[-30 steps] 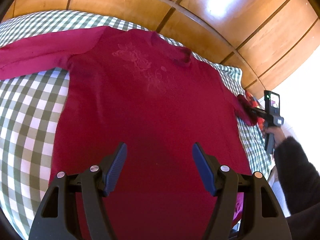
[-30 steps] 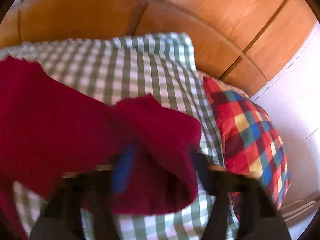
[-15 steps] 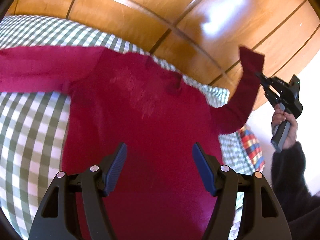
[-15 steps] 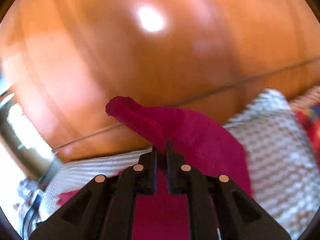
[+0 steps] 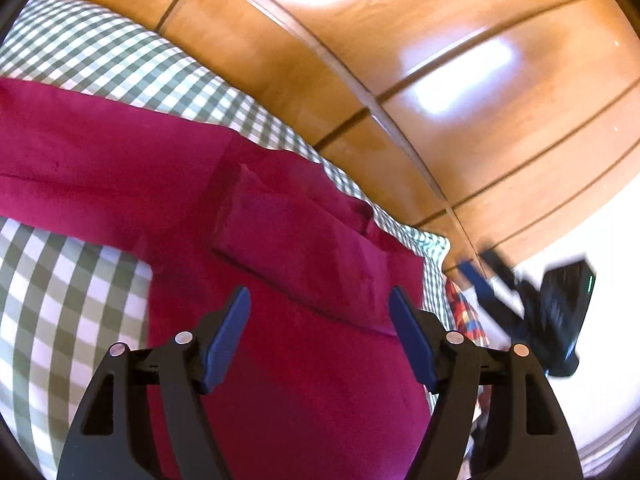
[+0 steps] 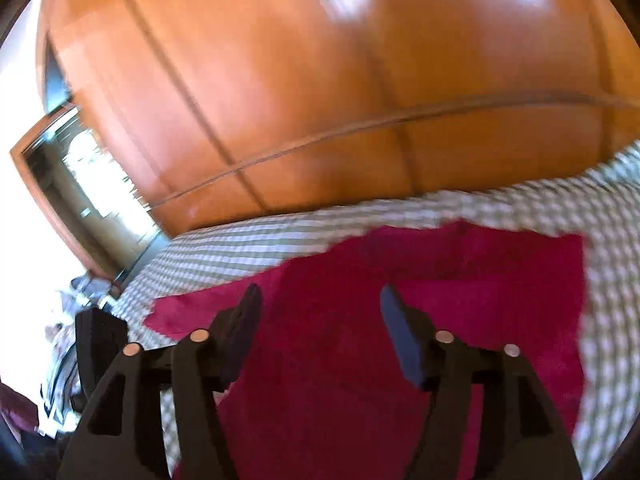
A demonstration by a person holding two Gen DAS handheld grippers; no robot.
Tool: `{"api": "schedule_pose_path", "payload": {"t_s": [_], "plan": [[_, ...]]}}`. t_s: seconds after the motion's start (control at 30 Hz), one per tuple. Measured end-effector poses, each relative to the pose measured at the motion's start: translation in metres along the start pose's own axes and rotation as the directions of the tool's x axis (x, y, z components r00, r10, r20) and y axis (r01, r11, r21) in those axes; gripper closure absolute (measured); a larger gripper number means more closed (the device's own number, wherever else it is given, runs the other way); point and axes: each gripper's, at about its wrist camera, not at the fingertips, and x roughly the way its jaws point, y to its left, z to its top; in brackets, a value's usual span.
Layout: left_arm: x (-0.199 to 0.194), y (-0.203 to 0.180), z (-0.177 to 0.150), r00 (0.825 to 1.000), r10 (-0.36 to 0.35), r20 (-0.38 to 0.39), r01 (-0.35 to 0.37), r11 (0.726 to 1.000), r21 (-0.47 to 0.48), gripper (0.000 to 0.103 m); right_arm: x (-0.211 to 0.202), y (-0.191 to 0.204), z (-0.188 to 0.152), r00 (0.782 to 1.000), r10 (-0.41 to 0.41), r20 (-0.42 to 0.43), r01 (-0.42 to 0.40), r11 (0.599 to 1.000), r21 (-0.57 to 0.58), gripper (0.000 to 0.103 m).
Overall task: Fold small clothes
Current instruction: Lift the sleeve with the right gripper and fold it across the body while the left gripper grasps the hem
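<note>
- The red top [image 5: 120, 160] lay flat on the checked cover [image 5: 60, 280], soft and fleecy, one sleeve [image 5: 304, 248] folded across its chest as a neat slanted band.
- The other sleeve stretched straight out toward the left edge of the left wrist view.
- The left gripper [image 5: 320, 336] hovered over the top's lower half, its blue-padded jaws opening, nothing between them but air above the cloth.
- The right gripper [image 6: 320, 332] hung over the top [image 6: 480, 300] too, jaws opening wide and gripping nothing.
- Glossy wooden panels [image 5: 460, 120] with dark seams rose behind the bed.
- Only the left view showed the right gripper from outside, a blurred black shape, and a bright plaid pillow [image 5: 464, 312] beside the bed's edge.
- Only the right view showed a framed mirror [image 6: 88, 192] at the left.
</note>
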Motion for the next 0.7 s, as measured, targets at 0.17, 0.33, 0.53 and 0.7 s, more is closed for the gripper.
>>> {"api": "schedule_pose_path", "payload": {"t_s": [0.17,0.33,0.53,0.7], "plan": [[0.022,0.007,0.016,0.996,0.088,0.008,-0.088,0.996,0.021,0.032,-0.032,-0.094,-0.042,0.978,-0.196,-0.073,0.202,0.974,0.1,0.038],[0.059,0.012,0.036,0.984,0.175,-0.022,-0.174,0.984,0.046,0.032,-0.036,-0.146,-0.076,0.944,-0.3,-0.136,0.32,0.934,0.161,0.038],[0.093,0.014,0.046,0.955,0.286,-0.077,-0.278,0.955,0.105,0.098,-0.012,-0.15,-0.067,0.949,-0.293,-0.114,0.31,0.935,0.175,0.044],[0.06,-0.004,0.041,0.983,0.179,0.047,-0.182,0.979,0.094,0.098,0.007,-0.158,-0.059,0.912,-0.378,-0.158,0.4,0.904,0.152,0.045]]}}
